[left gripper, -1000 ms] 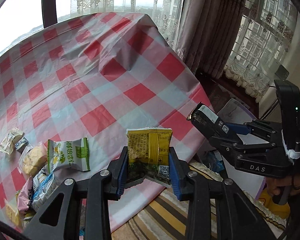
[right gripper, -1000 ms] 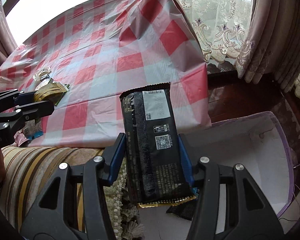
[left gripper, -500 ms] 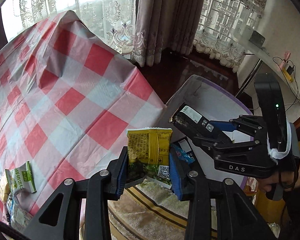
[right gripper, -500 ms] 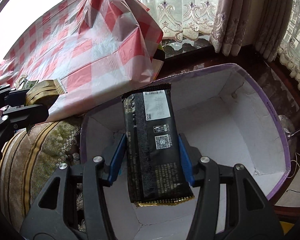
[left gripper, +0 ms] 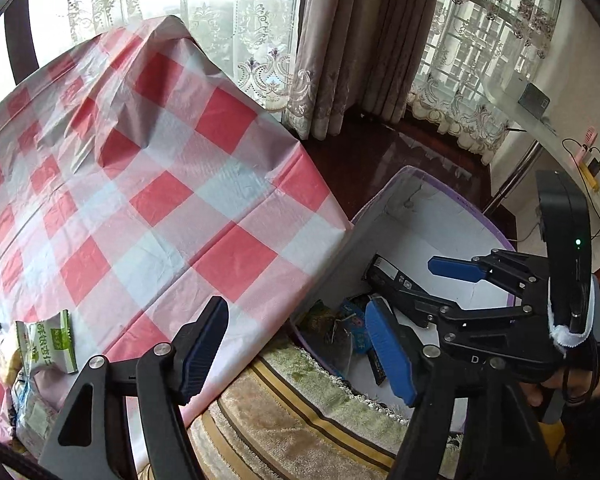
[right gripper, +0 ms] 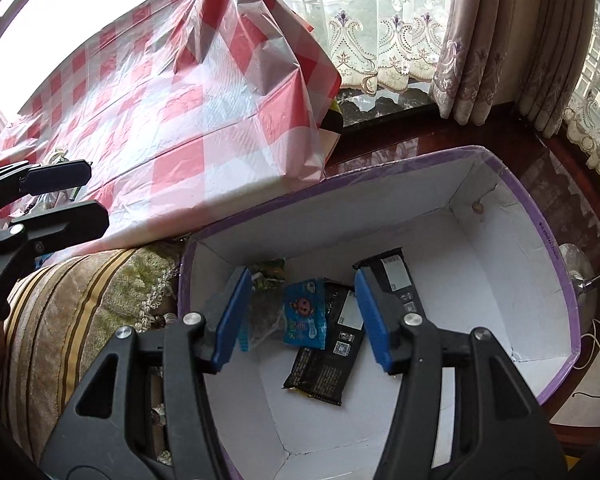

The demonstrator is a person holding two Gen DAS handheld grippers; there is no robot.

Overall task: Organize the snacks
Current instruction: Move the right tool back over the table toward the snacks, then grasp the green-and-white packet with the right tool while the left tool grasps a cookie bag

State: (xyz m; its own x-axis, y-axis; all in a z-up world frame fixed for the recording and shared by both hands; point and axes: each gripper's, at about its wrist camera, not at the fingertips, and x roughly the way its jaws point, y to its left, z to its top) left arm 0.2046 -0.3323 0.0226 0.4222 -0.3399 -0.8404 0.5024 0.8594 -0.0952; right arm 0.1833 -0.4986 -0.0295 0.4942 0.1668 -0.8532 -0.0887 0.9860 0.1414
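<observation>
My left gripper (left gripper: pixel 296 348) hangs over the gap between table and box, its jaws opening with nothing between them. A yellow-green packet (left gripper: pixel 320 316) lies in the near corner of the white box with the purple rim (left gripper: pixel 460 200). My right gripper (right gripper: pixel 300 278) is above the box (right gripper: pixel 548 240), jaws opening and empty. A black bar (right gripper: pixel 396 276) lies in the box behind its right finger, beside a second black packet (right gripper: pixel 328 352) and a blue packet (right gripper: pixel 304 316). A green-white packet (left gripper: pixel 48 340) and other snacks stay on the checked table.
A red-and-white checked cloth (left gripper: pixel 160 200) covers the table. A striped, fringed cushion (left gripper: pixel 300 420) sits between table and box. Curtains (left gripper: pixel 332 60) and dark wood floor lie beyond. A person's hand (left gripper: pixel 560 388) holds the right gripper (left gripper: pixel 440 288).
Both grippers swung from the table over the box. The left one let go of the yellow packet and the right one let go of the black bar; both now lie in the box.
</observation>
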